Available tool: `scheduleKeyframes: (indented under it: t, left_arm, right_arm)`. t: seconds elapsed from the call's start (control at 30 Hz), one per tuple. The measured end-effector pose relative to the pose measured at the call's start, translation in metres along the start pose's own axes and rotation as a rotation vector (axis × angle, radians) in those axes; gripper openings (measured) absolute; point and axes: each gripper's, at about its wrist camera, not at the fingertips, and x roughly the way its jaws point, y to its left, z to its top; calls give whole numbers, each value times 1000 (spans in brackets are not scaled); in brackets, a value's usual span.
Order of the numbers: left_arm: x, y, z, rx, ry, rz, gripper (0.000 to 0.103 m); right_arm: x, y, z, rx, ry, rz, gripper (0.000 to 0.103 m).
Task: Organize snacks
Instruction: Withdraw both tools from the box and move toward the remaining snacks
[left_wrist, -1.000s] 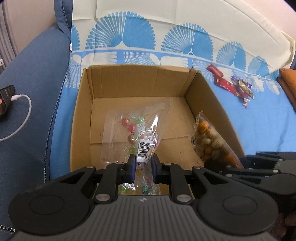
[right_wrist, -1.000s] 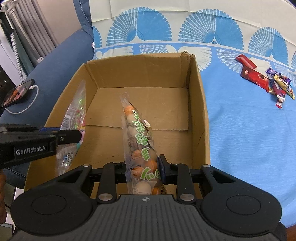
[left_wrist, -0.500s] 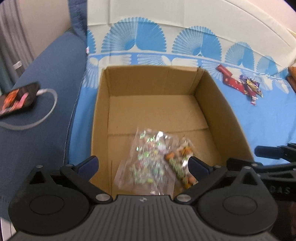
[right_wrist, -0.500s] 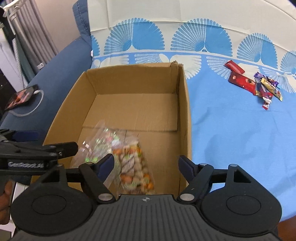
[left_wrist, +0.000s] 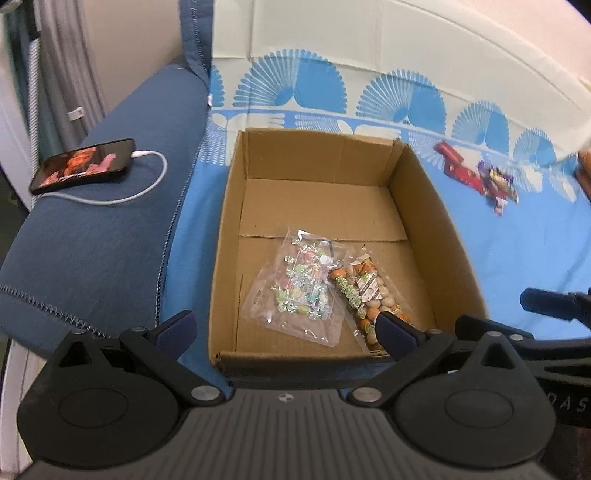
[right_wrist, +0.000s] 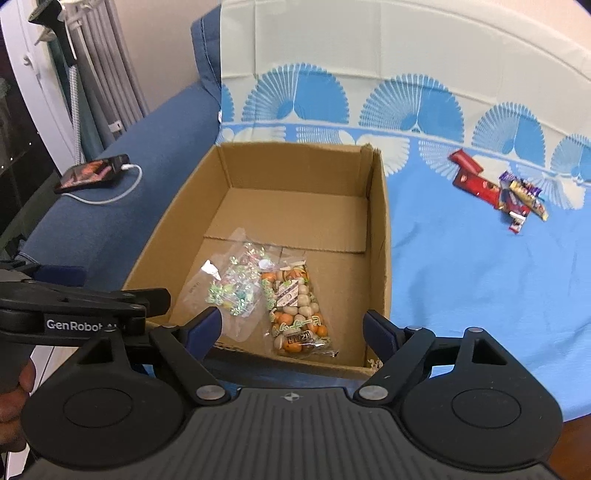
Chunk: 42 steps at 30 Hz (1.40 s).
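Both tongs spread and empty over the box, two snack bags already inside

The left tongs (left_wrist: 284, 326) and right tongs (right_wrist: 291, 325) hang with jaws wide apart, holding nothing, above the near edge of the cardboard box (right_wrist: 380, 236). On its floor, near the front, lie a clear candy bag (left_wrist: 303, 291) and, touching its right side, a nut bag (right_wrist: 295, 314). Both look light, soft and crinkly; the film is probably slippery, so a flat sealed edge is the best place to pinch. Far right on the blue bedsheet (right_wrist: 461, 277), well apart from the box, a heap of wrapped bars (right_wrist: 498, 188) waits: small, stiffer, best taken across the middle. A phone (left_wrist: 83, 166) charges at far left.
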Motion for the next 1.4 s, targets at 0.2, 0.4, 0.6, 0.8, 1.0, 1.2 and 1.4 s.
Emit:
scheduleKeyframes:
  t: [0.2, 0.4, 0.6, 0.8, 1.0, 1.2, 1.4]
  left_arm:
    - [-27, -4, -6, 5, -61, 15, 103]
    - [-49, -10, -13, 22, -108, 30, 103]
    - [-63, -13, -18, 22, -126, 36, 103]
    - [-73, -13, -21, 18, -135, 44, 103]
    - [-76, -16, -23, 27, -133, 54, 103]
    - [-77, -20, -24, 43, -129, 64, 103]
    - [-73, -27, -22, 67, -114, 80, 103]
  right_arm:
    - [-28, 2, -9, 6, -64, -6, 86]
    - [-47, 5, -16, 8, -113, 1, 86]
    - [-62, 6, -23, 5, -147, 7, 86]
    - [-72, 8, -27, 3, -174, 10, 88]
    - [-79, 9, -30, 5, -192, 13, 89]
    - [-82, 4, -32, 17, -200, 21, 89]
    - [-80, -3, -33, 37, -196, 37, 90]
